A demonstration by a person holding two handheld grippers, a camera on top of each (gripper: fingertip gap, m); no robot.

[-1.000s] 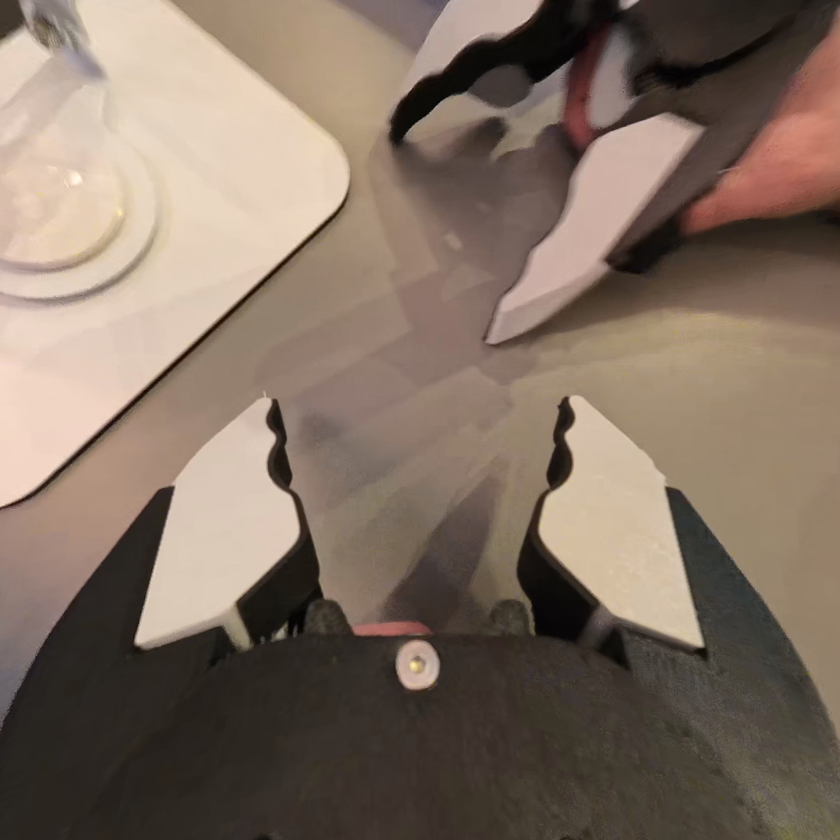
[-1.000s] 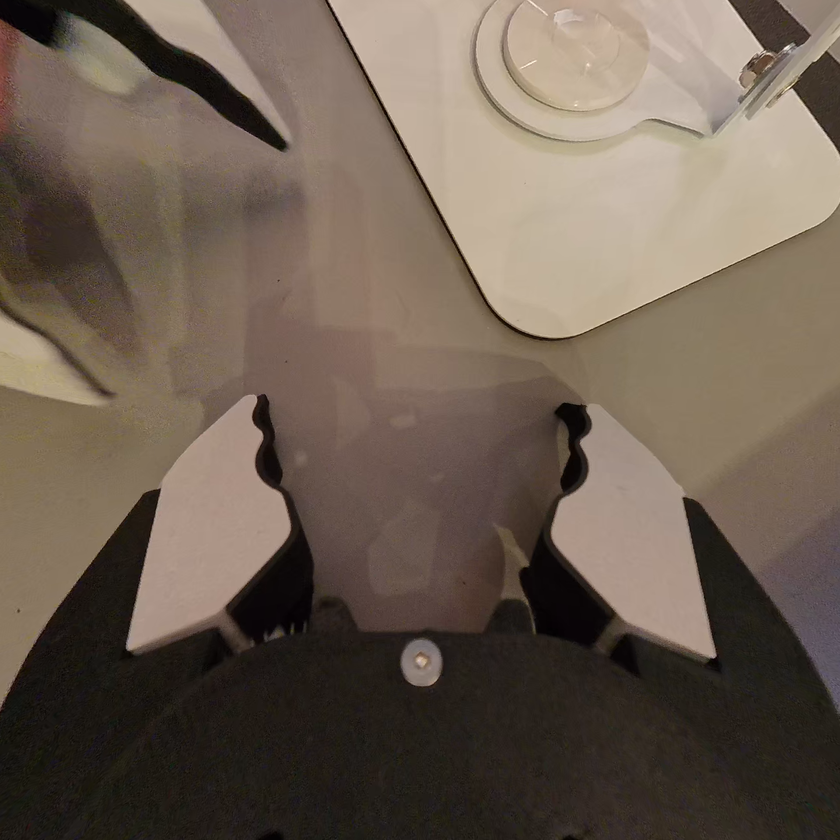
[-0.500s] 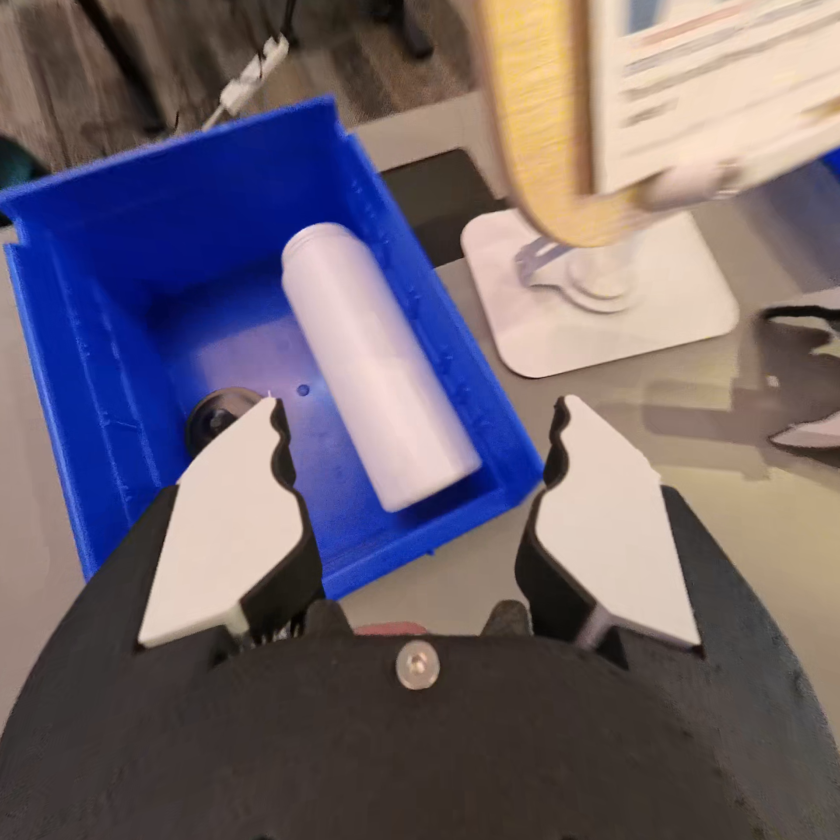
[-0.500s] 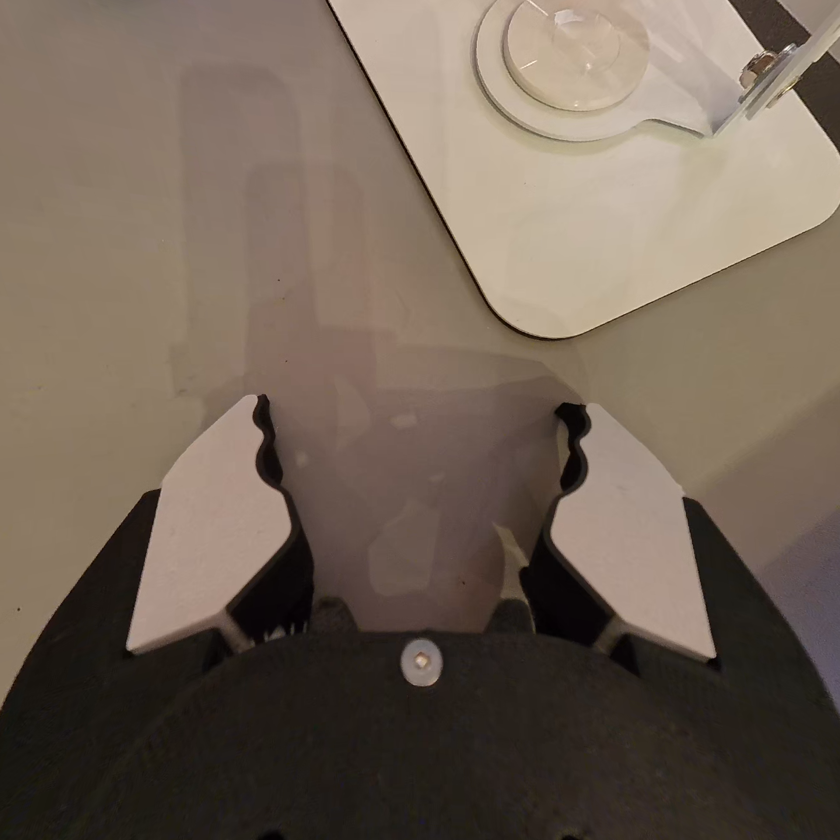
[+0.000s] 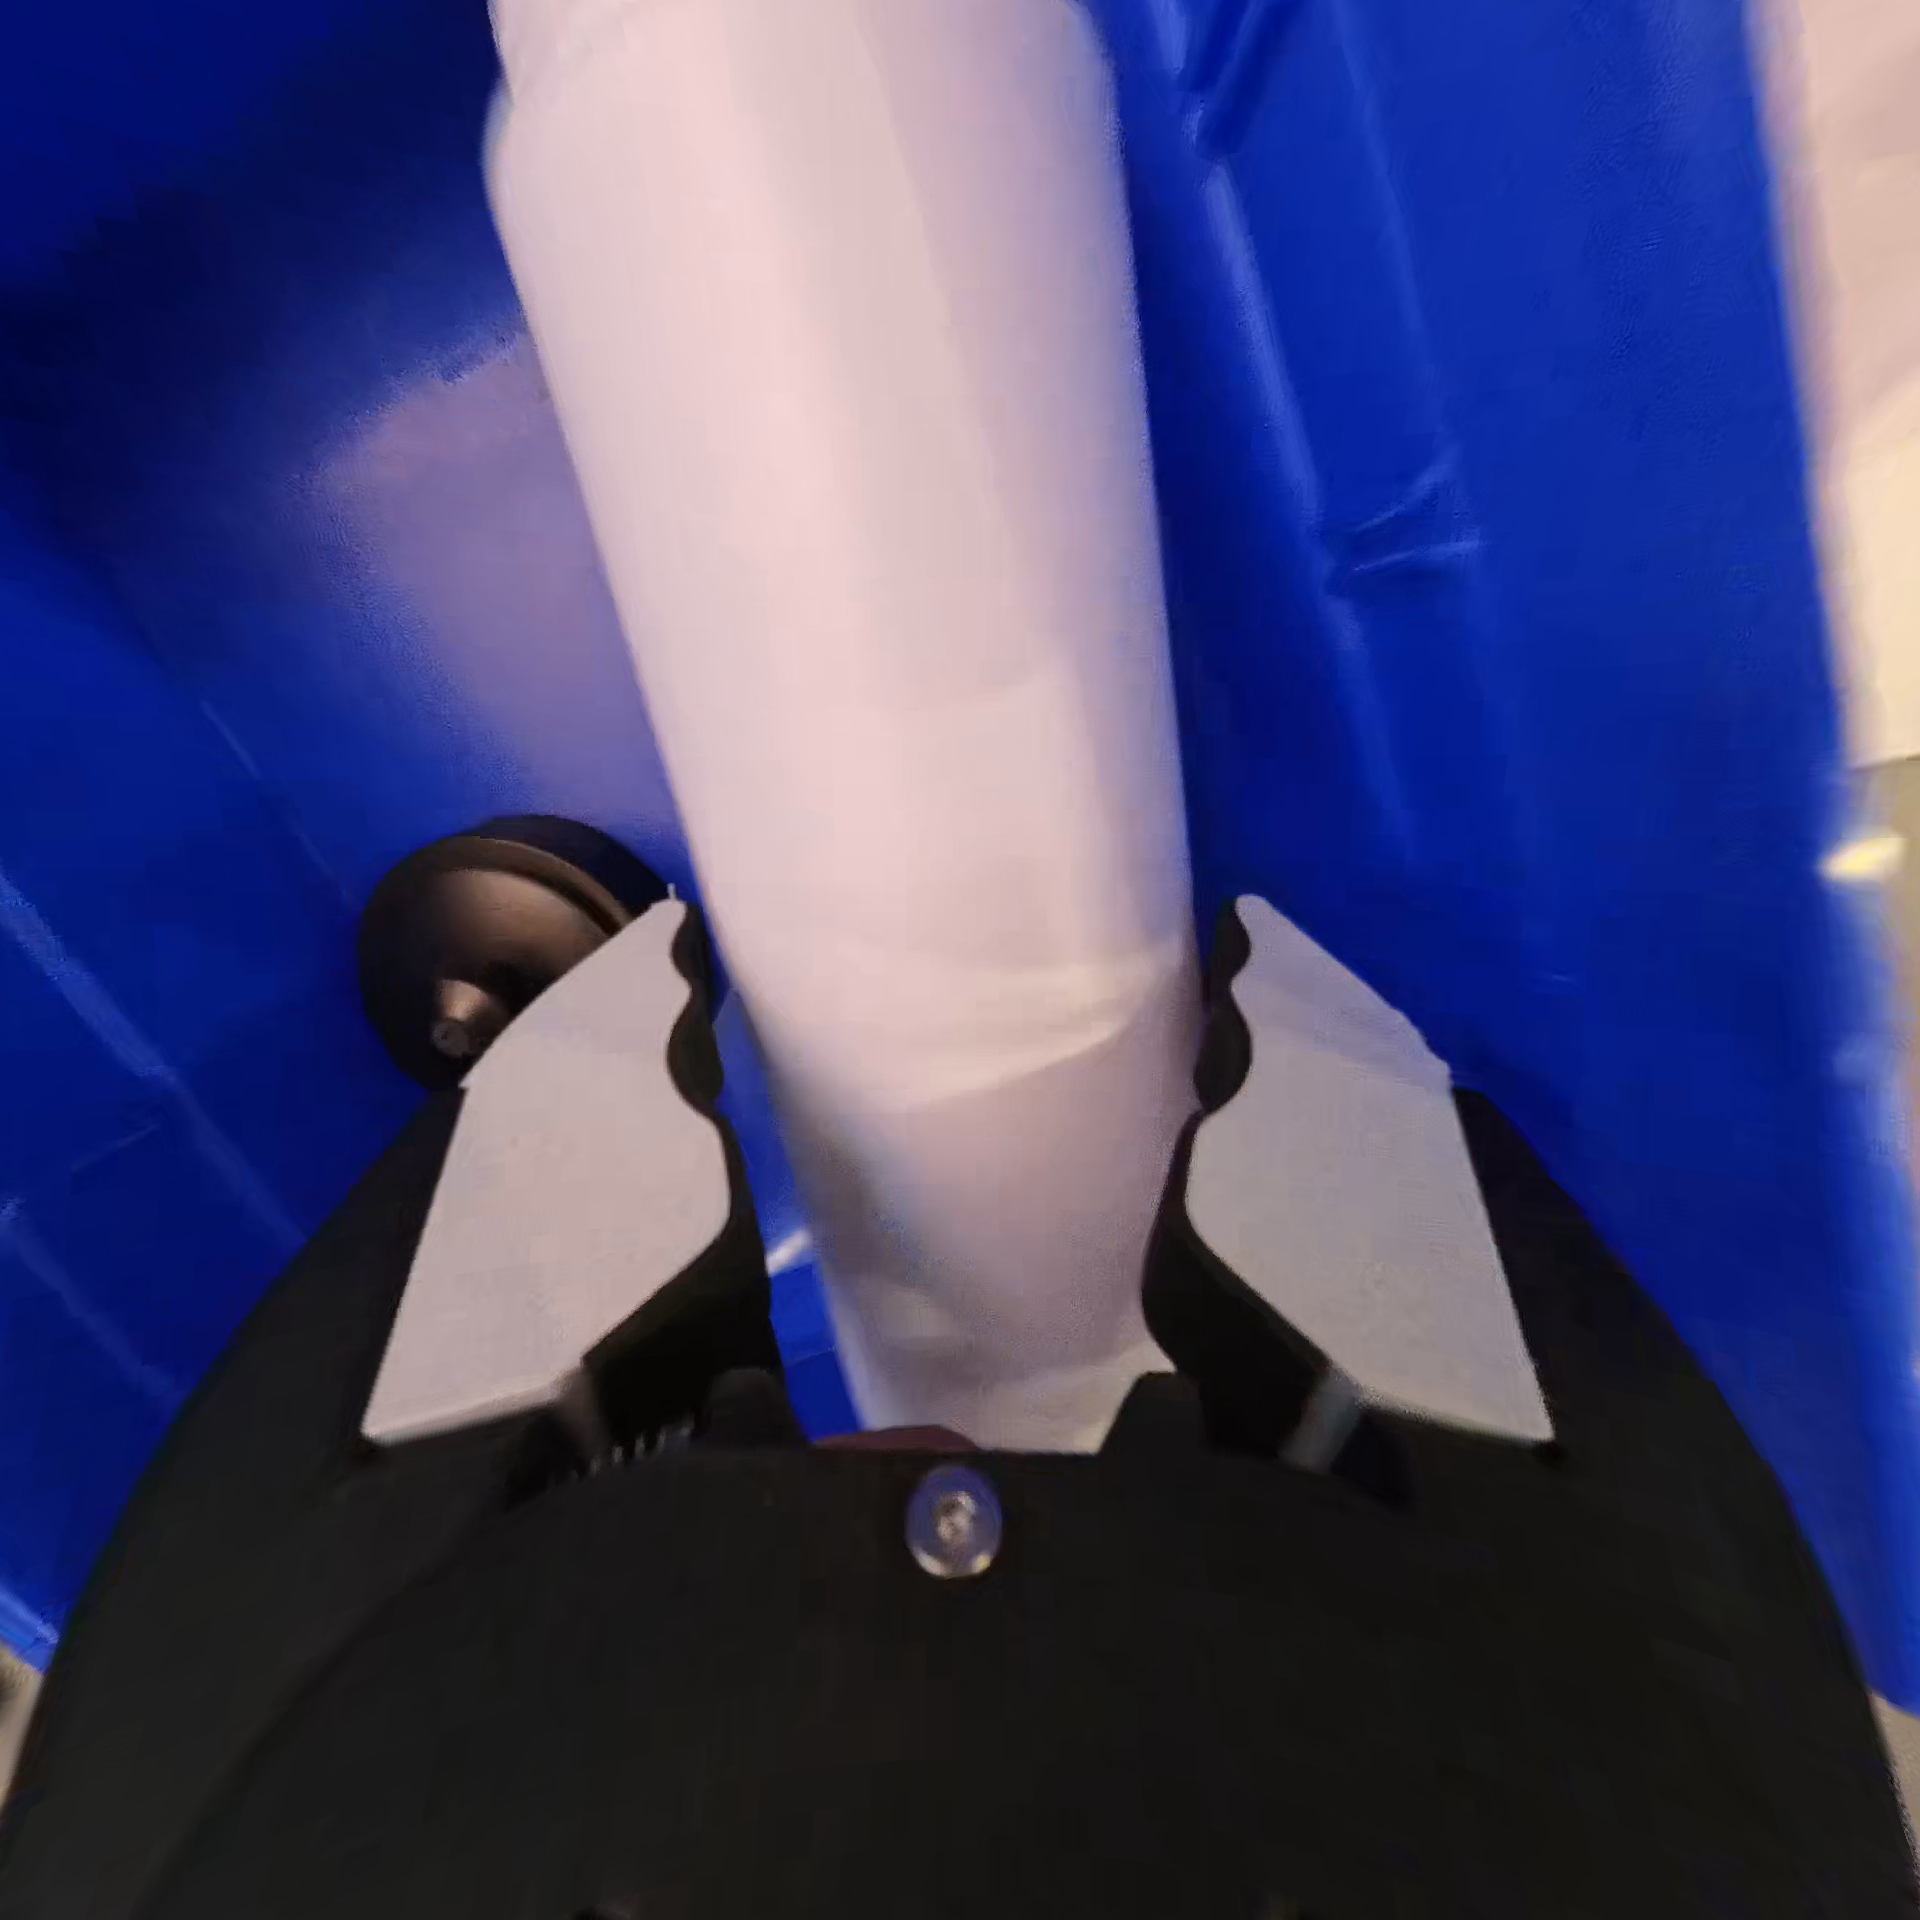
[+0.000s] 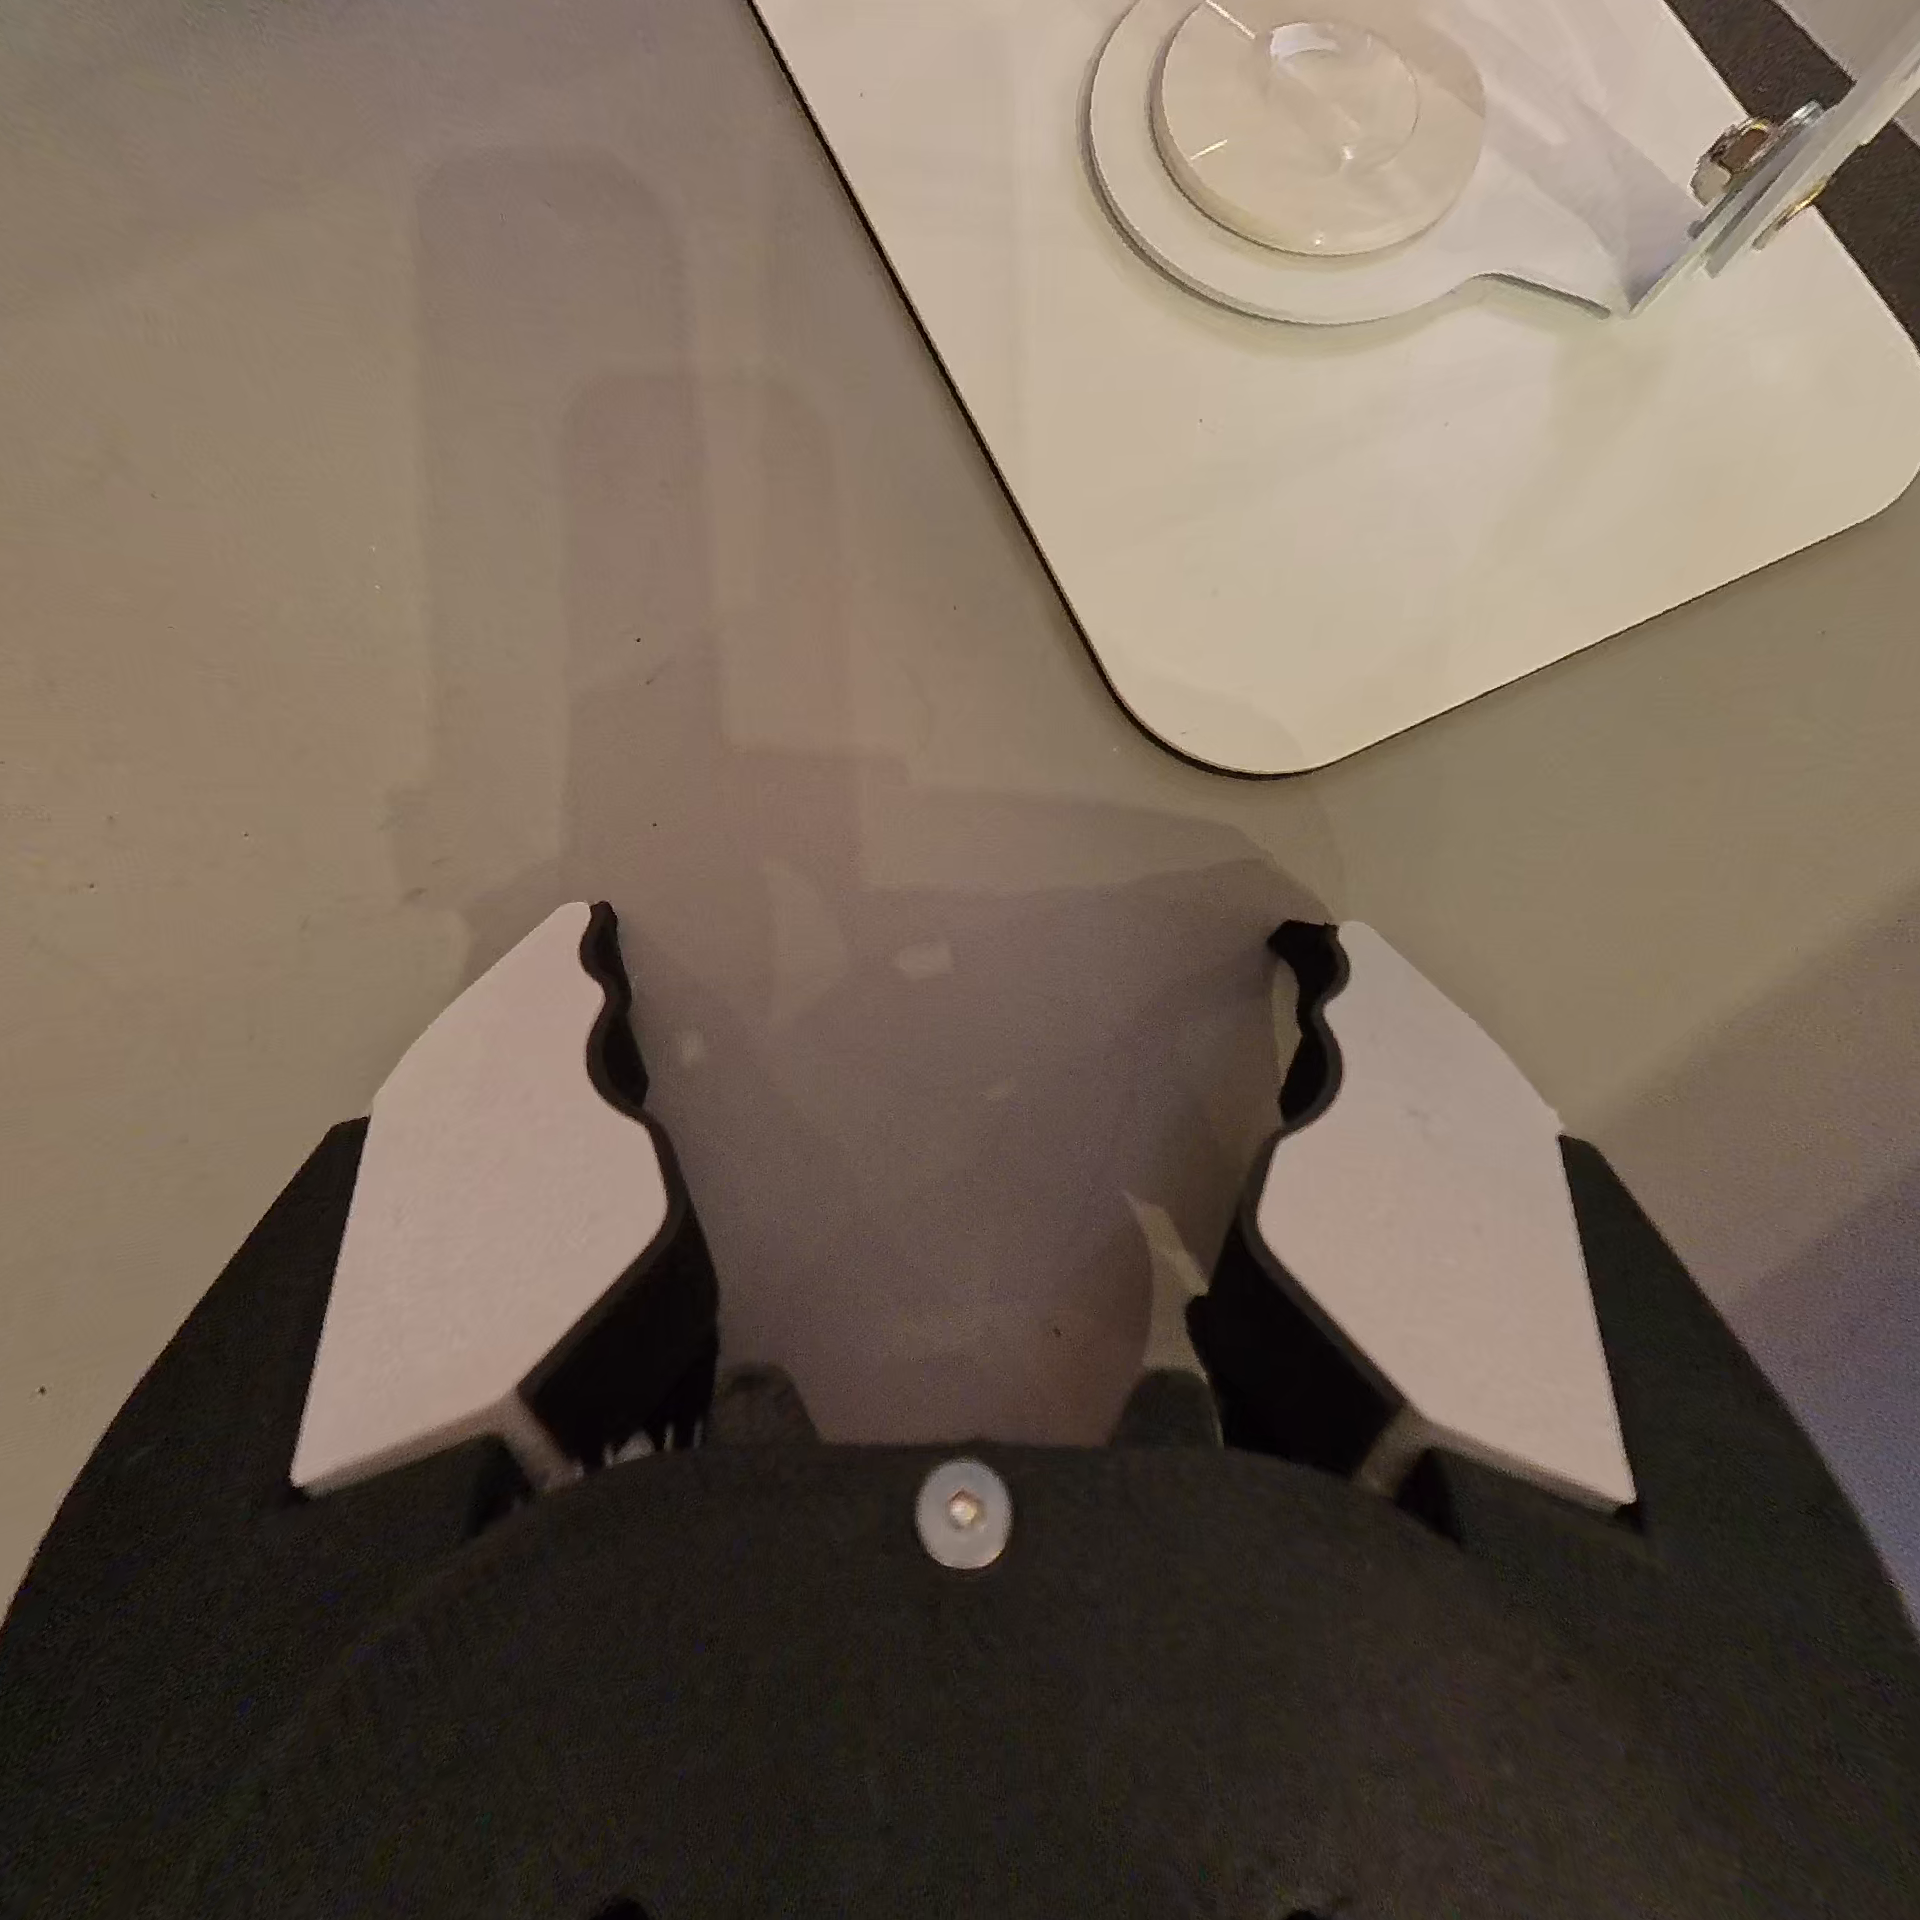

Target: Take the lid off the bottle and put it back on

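Note:
In the left wrist view a white bottle lies on its side in a blue bin. My left gripper is down in the bin, its white fingers pressed against both sides of the bottle's near end, where a faint seam rings the bottle. A black round piece with a small knob lies on the bin floor just left of the bottle, partly behind the left finger. The picture is blurred by motion. My right gripper is open and empty, low over the grey table.
A white rounded board lies on the table ahead and to the right of my right gripper. It carries a clear round base with a clear bracket. The bin's blue walls rise on both sides of the bottle.
My left gripper swung from the table to the bin, dropped in and narrowed onto the bottle's near end. It left the right wrist view. The right gripper has not moved.

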